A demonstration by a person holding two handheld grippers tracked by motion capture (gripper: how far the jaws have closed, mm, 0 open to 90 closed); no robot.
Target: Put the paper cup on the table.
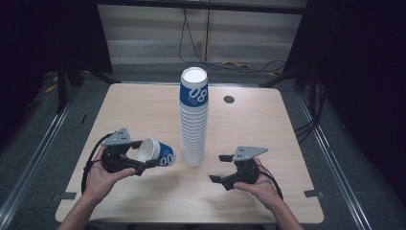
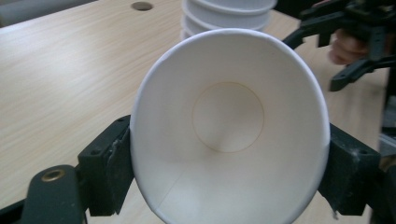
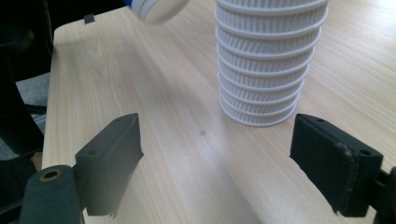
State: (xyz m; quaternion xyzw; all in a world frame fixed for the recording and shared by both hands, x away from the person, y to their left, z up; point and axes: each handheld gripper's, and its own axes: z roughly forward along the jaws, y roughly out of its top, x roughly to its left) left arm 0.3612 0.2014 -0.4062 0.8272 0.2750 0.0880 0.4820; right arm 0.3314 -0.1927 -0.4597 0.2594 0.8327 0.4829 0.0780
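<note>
A tall stack of white-and-blue paper cups (image 1: 194, 124) stands at the table's middle. My left gripper (image 1: 143, 154) is shut on a single paper cup (image 1: 163, 155) held on its side just left of the stack's base. In the left gripper view both pads (image 2: 109, 170) press the cup's (image 2: 229, 126) rim, its white inside facing the camera. My right gripper (image 1: 218, 167) is open and holds nothing, just right of the stack's foot. Its jaws (image 3: 224, 158) stand wide apart, with the stack (image 3: 266, 60) ahead of them.
The wooden table (image 1: 143, 110) has a round cable hole (image 1: 229, 99) behind the stack. Its front edge lies just under both hands. Dark stands and cables sit on the floor beyond the far edge.
</note>
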